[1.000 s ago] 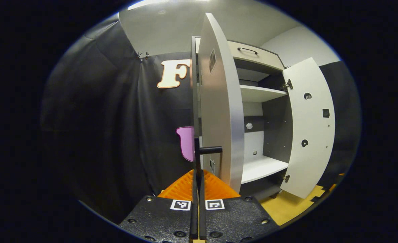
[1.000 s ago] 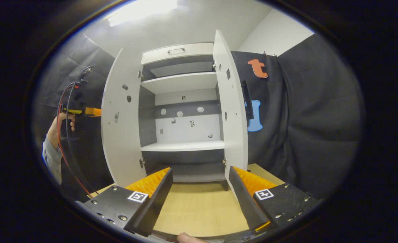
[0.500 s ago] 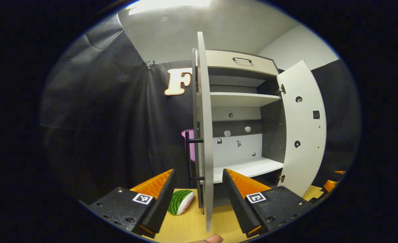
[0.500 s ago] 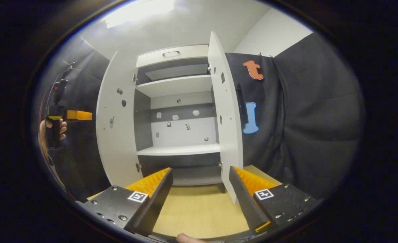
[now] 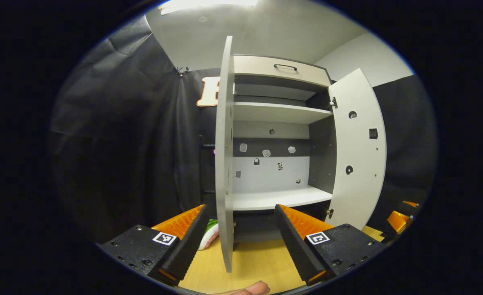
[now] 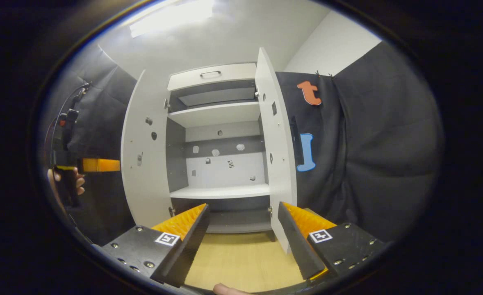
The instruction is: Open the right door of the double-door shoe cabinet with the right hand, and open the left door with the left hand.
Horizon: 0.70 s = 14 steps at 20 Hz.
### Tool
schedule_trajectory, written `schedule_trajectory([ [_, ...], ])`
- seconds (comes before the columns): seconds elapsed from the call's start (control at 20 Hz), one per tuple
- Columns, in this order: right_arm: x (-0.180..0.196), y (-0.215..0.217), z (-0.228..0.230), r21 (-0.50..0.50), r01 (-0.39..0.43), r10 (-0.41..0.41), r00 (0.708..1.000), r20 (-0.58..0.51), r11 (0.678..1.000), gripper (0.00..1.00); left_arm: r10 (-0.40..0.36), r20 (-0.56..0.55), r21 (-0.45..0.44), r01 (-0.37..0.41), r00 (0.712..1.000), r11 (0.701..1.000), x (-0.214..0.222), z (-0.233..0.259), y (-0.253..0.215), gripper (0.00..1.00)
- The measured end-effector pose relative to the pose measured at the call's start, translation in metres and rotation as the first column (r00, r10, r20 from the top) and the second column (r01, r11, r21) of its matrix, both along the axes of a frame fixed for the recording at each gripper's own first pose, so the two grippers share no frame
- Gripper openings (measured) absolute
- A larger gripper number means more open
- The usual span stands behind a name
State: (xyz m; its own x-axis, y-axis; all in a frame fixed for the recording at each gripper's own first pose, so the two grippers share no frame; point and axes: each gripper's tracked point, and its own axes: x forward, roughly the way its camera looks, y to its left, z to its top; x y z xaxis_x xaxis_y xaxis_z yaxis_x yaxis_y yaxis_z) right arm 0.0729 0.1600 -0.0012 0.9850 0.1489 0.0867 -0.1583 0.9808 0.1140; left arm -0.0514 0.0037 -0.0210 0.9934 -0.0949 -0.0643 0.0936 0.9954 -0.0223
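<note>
The tall white double-door shoe cabinet stands upright on the light wooden floor, its long axis vertical and its open front facing both cameras. Its white left door is swung out edge-on toward the left hand-held gripper, and its white right door is swung out beside the right hand-held gripper. Both hand-held grippers are released, fingers spread wide, holding and touching nothing. In the right gripper view, a hand holds the left hand-held gripper just beyond the left door. A green-striped soft object lies on the floor behind the left door.
</note>
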Motion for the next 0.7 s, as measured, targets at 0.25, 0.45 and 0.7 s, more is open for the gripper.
schedule_trajectory([
  [0.25, -0.003, 0.000, 0.021, 0.008, 0.003, -0.003, 1.000, 0.020, 1.000, 0.94, -0.050, -0.003, -0.017, 0.050, 0.999, 0.999, -0.014, -0.024, -0.040, 0.99],
  [0.45, -0.009, -0.004, 0.028, -0.002, 0.009, -0.009, 0.999, 0.045, 1.000, 0.99, -0.016, 0.021, -0.022, 0.017, 1.000, 1.000, -0.028, -0.033, -0.053, 0.98],
  [0.7, -0.017, -0.004, 0.017, -0.020, -0.001, 0.001, 0.999, 0.036, 1.000, 0.99, -0.066, 0.032, -0.026, 0.066, 0.997, 0.997, -0.042, -0.034, -0.079, 0.98],
])
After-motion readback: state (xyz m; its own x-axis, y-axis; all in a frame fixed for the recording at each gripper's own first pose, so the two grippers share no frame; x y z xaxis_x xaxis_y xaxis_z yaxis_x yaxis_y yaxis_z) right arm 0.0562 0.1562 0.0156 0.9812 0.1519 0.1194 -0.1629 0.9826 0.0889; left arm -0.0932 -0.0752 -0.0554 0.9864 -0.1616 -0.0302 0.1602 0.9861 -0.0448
